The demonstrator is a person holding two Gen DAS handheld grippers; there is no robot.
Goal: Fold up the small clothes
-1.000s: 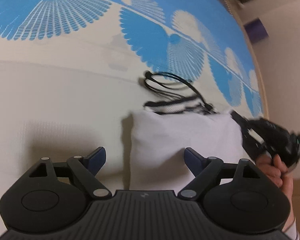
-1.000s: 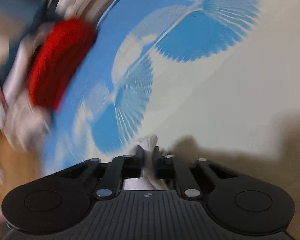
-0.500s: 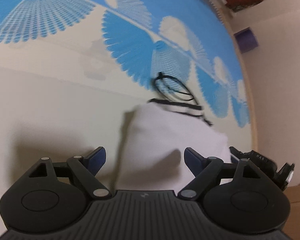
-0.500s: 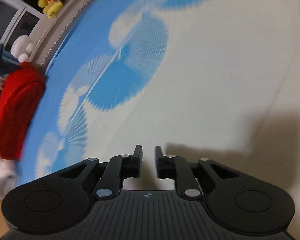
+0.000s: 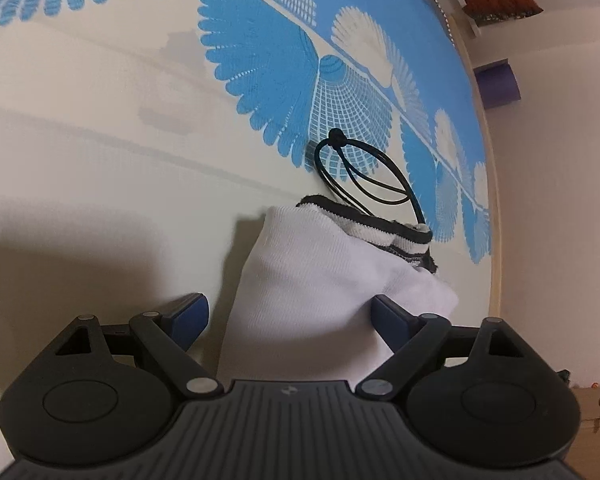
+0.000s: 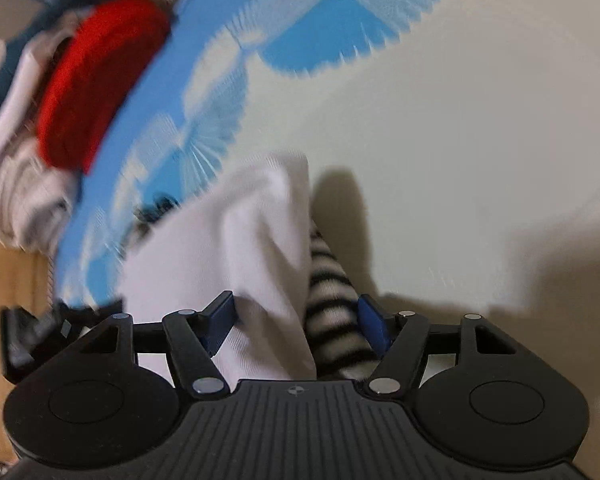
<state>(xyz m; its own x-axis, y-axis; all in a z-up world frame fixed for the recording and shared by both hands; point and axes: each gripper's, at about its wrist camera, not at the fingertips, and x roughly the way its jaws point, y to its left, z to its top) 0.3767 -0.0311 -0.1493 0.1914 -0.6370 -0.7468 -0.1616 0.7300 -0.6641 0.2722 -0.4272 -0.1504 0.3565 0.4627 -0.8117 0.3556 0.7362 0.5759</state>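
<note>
Cream-blue fan-patterned bedspread [image 5: 100,128]; pale wall [image 5: 560,200]; wooden bed edge [image 5: 497,240].

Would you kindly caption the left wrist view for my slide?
Open left gripper straddling a folded white knit garment beside a black elastic cord.

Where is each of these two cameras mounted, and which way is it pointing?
Left wrist: sits on the left gripper, looks forward along its open blue-tipped fingers at the white garment, a black cord and the blue-patterned cloth.
Right wrist: sits on the right gripper, fingers open around the white garment and a striped piece.
Both show the garment and cloth.
</note>
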